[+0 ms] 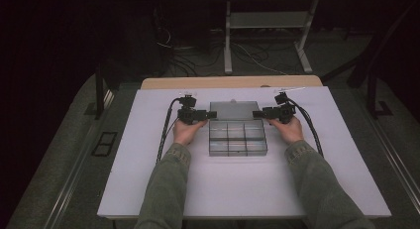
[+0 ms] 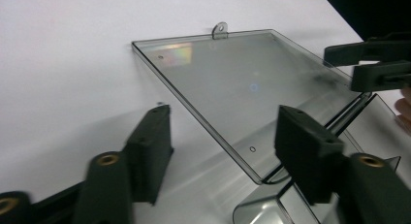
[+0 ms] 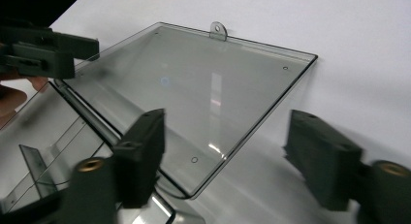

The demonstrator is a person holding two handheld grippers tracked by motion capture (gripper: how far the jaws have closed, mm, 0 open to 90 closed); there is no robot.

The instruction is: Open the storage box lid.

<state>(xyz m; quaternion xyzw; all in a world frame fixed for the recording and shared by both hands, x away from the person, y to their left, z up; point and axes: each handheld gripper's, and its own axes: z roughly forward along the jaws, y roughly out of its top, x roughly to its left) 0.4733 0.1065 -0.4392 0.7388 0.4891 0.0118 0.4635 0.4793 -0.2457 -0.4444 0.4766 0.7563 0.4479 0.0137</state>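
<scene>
A clear compartment box point(image 1: 237, 138) is seen at the middle of the white desk point(image 1: 148, 189), its hinged lid point(image 1: 234, 110) laid open flat on the far side. The left gripper point(image 1: 204, 113) and right gripper point(image 1: 258, 113) are held at the lid's two side edges; on each, the jaws are spread wide and nothing is gripped.

Should the lid be pinched unevenly, the light box could be skidded or twisted at the hinge, it is judged. The slick plastic edge could also be missed.

The box's six compartments are shown by the high view. The hanging tab point(image 2: 219, 30) and the small holes in the lid are revealed by the gripper views.
</scene>
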